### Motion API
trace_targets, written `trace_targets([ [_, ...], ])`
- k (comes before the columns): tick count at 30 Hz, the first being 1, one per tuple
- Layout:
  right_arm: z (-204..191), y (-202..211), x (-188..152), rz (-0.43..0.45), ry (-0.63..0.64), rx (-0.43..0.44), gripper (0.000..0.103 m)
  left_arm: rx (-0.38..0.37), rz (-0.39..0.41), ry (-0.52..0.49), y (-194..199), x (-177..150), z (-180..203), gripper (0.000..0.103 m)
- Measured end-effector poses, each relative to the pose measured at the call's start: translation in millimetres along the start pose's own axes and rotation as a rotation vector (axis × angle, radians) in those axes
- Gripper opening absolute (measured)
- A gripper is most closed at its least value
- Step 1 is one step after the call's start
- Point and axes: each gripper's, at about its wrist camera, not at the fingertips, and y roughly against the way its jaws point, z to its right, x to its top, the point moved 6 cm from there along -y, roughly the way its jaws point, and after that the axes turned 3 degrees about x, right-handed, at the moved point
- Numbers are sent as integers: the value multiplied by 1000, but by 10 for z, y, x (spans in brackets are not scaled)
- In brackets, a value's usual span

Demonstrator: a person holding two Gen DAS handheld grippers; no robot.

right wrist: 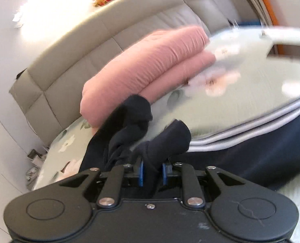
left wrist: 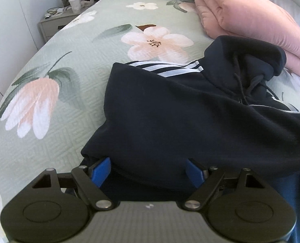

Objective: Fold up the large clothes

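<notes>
**Navy hoodie on floral bed — both grippers at its near edge**

Bed [left wrist: 54, 109]: pale green quilted cover printed with large pink and white flowers; grey padded headboard [right wrist: 69, 60] behind.

Hoodie [left wrist: 170, 109]: dark navy, white stripes on the sleeves, lying on the right half of the cover. Long axis runs from the near hem away toward the headboard; the hood [left wrist: 249, 56] with its drawcords points to the far right, touching the pink stack.

Pink bedding [left wrist: 251, 24]: folded, stacked against the headboard at the far right.

Nightstand [left wrist: 54, 23]: grey, beside the bed's far left corner, carrying a white cup and small clutter.

Left gripper [left wrist: 148, 171]: jaws spread wide, blue pads either side of the hem, which drapes over them.

Right gripper [right wrist: 152, 173]: jaws drawn close, pinching a bunched fold of navy fabric — view blurred.
</notes>
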Motion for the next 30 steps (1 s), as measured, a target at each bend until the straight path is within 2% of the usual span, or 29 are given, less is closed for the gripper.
trace_targets([
  [1,74,-78,-45,-38,14,-62,21,-5,-4,2,1,-1,2,83],
  [3,386,-335,-265,-207,-34,-225,21,-18,-8,0,18,-11,15,83],
  [4,545,-433,-377,-275,-86,-257,19,-20,-9,-2,31,-17,20,83],
  [5,624,-437,-401,-259,-109,-239,14,-22,-11,-4,44,-21,24,83],
  [6,635,-416,-384,-238,-98,-221,15,-21,-14,-3,58,-26,24,83],
  [8,592,-426,-373,-265,-62,-235,16,-23,-21,-2,76,-34,23,83],
  [10,515,-450,-327,-299,-18,-241,30,-26,-27,-2,98,-54,26,83],
  [12,494,-408,-266,-307,-24,-219,80,-29,-29,7,123,-58,23,84],
  [13,510,-351,-235,-290,-33,-217,83,-31,-28,11,127,-49,22,84],
  [15,531,-266,-173,-283,-51,-215,83,-18,-31,15,131,-47,21,84],
  [18,544,-221,-80,-353,-48,-210,83,11,-53,-11,153,-74,49,84],
  [22,527,-28,5,-446,-21,-137,84,44,-21,-48,239,-86,136,84],
  [24,485,98,80,-447,37,-95,84,42,-15,-53,280,-103,195,84],
  [28,517,389,228,-431,180,-92,88,24,-17,-68,341,-149,345,84],
  [30,629,470,278,-436,178,-68,88,21,-10,-81,361,-159,424,84],
])
